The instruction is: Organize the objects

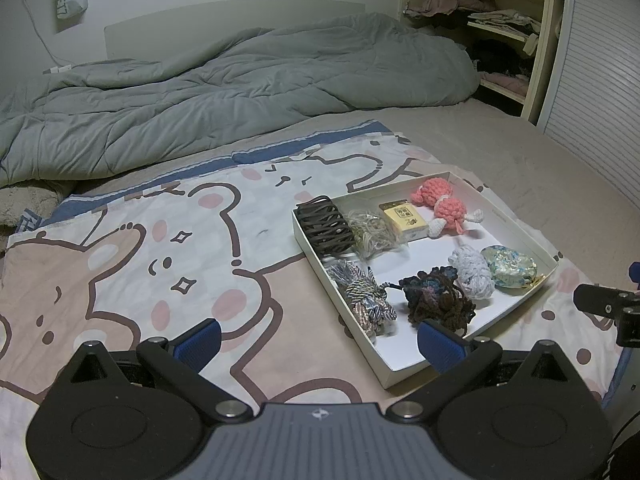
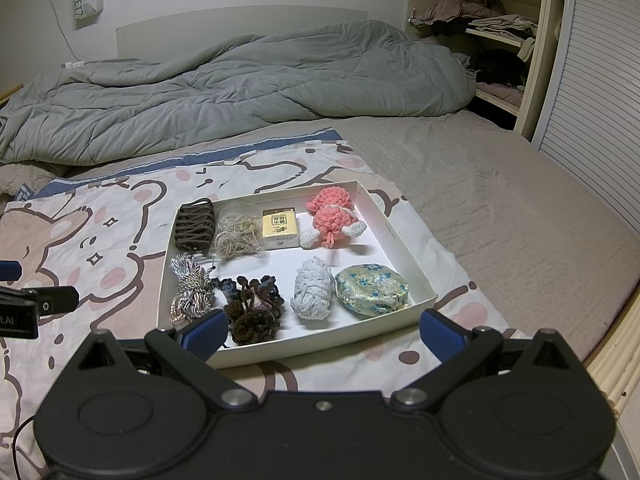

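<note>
A bed is seen, with a grey duvet bunched toward the headboard and a cartoon-printed cloth spread over the near part. On that cloth a shallow white tray rests, and every small object in view is gathered inside it. Along the far row are set a dark cord bundle, a bag of pale loops, a yellow box and a pink crochet toy. Along the near row are laid a silver cord tassel, a dark crochet piece, a white yarn bundle and a brocade pouch.

The left gripper is held spread wide and empty, over the cloth at the tray's near left corner. The right gripper is likewise spread and empty, at the tray's near edge.

Nothing is grasped, so the sorting is judged either not yet begun or already finished. If an item is to be picked, a gripper must be lowered over it and closed gently, since all are soft
</note>
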Demonstrator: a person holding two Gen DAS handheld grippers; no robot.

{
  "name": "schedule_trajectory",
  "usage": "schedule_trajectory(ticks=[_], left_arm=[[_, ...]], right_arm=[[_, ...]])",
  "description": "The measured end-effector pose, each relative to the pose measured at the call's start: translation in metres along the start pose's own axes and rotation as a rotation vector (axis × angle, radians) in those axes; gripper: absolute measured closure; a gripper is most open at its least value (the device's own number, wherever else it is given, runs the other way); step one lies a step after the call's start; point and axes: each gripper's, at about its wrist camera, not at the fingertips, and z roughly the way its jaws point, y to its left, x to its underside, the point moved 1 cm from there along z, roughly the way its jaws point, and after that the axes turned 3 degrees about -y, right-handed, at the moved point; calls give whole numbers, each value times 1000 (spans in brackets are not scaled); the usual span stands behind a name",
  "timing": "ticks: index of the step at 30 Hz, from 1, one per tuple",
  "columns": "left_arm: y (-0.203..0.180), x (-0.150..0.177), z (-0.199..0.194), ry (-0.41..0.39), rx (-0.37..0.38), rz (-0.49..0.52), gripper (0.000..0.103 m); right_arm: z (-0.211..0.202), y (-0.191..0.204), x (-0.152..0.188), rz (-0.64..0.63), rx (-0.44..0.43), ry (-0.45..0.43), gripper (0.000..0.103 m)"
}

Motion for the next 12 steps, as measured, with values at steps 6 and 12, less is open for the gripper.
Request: schedule_trajectory(ticks=[6,12], left_arm=[[0,0,0,2,8,0,0],[1,0,1,6,15,-2,0]], right_arm=[[0,0,0,-1,1,1,0],[0,0,0,-1,1,0,0]])
